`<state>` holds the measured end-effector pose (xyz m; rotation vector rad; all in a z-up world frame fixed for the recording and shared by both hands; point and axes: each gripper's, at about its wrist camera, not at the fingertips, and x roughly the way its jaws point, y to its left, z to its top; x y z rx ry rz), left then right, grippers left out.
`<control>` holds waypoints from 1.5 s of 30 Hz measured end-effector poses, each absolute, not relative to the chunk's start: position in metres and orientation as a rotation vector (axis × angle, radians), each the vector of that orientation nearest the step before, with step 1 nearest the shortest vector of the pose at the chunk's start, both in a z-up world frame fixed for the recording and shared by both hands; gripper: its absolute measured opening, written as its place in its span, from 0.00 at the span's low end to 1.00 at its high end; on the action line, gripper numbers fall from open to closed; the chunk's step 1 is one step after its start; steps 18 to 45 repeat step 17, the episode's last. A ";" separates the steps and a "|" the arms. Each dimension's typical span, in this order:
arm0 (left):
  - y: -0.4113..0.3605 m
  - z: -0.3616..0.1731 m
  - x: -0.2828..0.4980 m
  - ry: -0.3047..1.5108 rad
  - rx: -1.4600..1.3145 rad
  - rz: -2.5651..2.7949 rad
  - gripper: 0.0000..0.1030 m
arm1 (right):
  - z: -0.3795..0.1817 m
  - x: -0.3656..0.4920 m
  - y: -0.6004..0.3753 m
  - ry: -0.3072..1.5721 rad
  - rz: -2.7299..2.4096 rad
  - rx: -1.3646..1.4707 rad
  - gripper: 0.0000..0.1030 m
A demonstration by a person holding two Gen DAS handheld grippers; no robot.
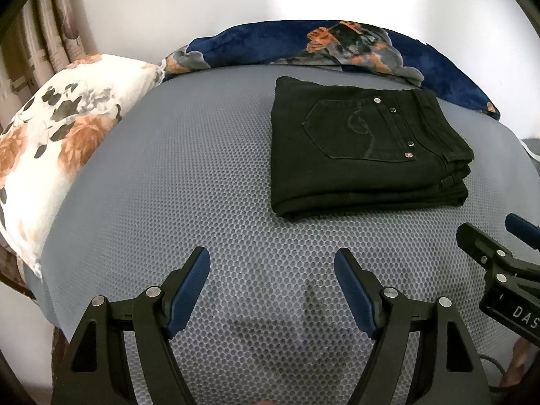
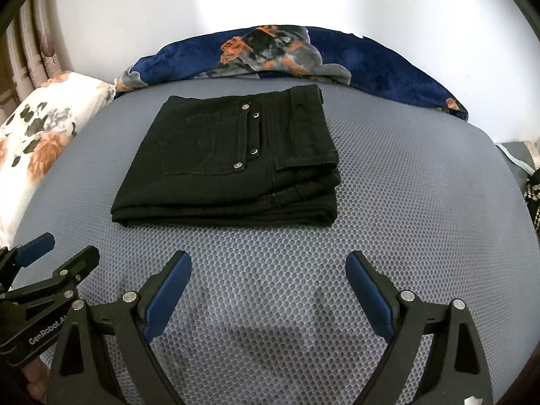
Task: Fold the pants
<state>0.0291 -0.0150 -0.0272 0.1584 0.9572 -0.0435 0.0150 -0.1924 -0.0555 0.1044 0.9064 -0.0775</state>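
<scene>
Both grippers, the left gripper [image 1: 271,263] and right gripper [image 2: 268,266], hover with jaws apart and empty before the folded black pants [image 2: 229,162] on the grey mattress [image 2: 405,202], a soft, heavyish denim stack probably best gripped at its thick near edge.

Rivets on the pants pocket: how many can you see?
4, in a line along the pocket's edge. Folded layers may hide more.

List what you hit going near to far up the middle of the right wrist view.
right gripper, jaws open → bare grey mesh mattress → folded black pants → blue patterned blanket → white wall.
</scene>
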 end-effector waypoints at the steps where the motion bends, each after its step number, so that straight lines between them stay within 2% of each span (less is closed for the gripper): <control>1: -0.015 -0.027 0.029 0.957 0.160 -0.044 0.74 | -0.056 0.015 -0.192 0.907 -0.077 0.104 0.88; 45: -0.014 -0.030 0.031 0.964 0.156 -0.060 0.74 | -0.058 0.016 -0.193 0.920 -0.079 0.108 0.88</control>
